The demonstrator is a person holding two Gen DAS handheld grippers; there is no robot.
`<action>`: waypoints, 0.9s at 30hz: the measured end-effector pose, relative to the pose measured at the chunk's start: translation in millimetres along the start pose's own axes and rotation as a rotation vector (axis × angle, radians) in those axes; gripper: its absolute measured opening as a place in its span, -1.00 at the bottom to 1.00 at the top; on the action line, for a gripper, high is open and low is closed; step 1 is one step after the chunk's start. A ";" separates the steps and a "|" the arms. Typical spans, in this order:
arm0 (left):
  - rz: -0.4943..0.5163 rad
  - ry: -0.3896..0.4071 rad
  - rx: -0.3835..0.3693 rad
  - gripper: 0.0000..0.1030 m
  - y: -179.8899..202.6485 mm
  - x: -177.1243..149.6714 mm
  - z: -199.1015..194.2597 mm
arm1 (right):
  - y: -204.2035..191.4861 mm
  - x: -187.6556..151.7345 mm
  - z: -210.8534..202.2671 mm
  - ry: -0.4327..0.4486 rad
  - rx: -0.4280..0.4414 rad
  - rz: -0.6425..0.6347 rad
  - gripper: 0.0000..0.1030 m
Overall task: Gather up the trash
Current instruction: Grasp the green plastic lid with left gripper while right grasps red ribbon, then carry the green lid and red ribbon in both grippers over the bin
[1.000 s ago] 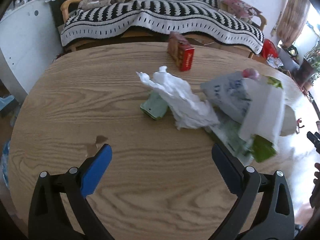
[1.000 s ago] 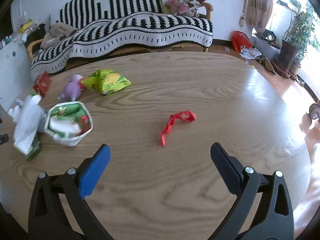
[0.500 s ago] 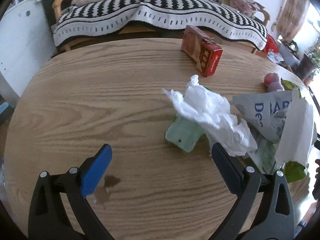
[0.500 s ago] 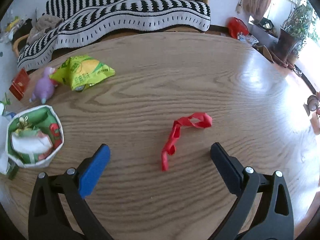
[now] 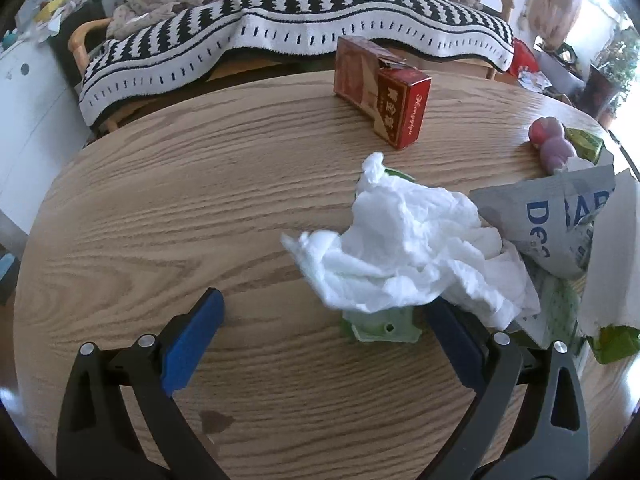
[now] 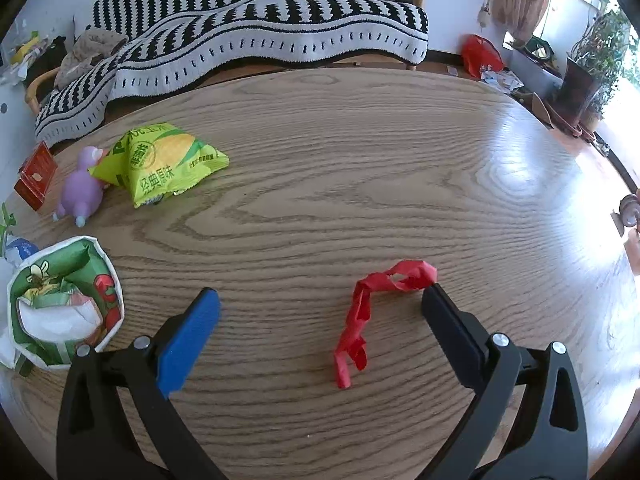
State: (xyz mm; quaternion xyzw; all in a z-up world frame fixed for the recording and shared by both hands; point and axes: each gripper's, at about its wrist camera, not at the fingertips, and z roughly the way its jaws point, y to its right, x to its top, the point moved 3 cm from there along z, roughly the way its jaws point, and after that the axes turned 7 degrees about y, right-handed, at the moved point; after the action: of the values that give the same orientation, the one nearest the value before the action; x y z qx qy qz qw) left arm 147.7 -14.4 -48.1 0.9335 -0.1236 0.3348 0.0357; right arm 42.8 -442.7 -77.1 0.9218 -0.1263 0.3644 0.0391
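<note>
On the desk [image 6: 360, 168], both grippers' fingers are spread: left [image 5: 324, 316] straddling the tissue [image 5: 404, 256], right [image 6: 320, 312] bracketing the ribbon [image 6: 372, 304], ready to pinch.

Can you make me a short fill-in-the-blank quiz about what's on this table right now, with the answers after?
1. The twisted strip between the right hand-held gripper fingers is coloured ____.
2. The crumpled tissue in front of the left hand-held gripper is coloured ____.
3. The purple toy lies beside a snack bag picturing ____.
4. Both hand-held grippers' jaws are ____.

Answers: red; white; corn; open
</note>
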 end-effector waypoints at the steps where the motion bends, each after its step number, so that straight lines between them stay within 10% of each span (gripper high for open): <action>1: 0.002 0.003 -0.001 0.89 0.7 0.1 -0.1 | 0.1 1.0 0.6 0.000 0.000 0.001 0.90; 11: 0.011 0.019 -0.011 0.87 0.7 -2.7 -1.9 | 5.4 -2.0 -3.4 0.025 0.026 0.008 0.80; 13: 0.027 0.036 -0.025 0.43 5.2 -3.4 -7.1 | 2.7 -2.9 -10.1 0.054 0.033 -0.016 0.41; 15: 0.046 0.055 -0.038 -0.37 10.0 -2.4 -13.9 | 4.8 -4.1 -16.1 0.058 0.054 0.011 -0.81; 27: -0.050 0.085 -0.106 -0.37 -4.8 -2.4 -65.9 | -11.9 -10.2 -61.0 0.110 0.126 0.021 -0.82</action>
State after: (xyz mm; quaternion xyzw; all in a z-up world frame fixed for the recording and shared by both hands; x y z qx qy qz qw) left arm 106.5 0.6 1.5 0.9181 -0.1161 0.3659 0.0988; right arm -1.6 -419.1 -39.2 0.8997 -0.1105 0.4220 -0.0162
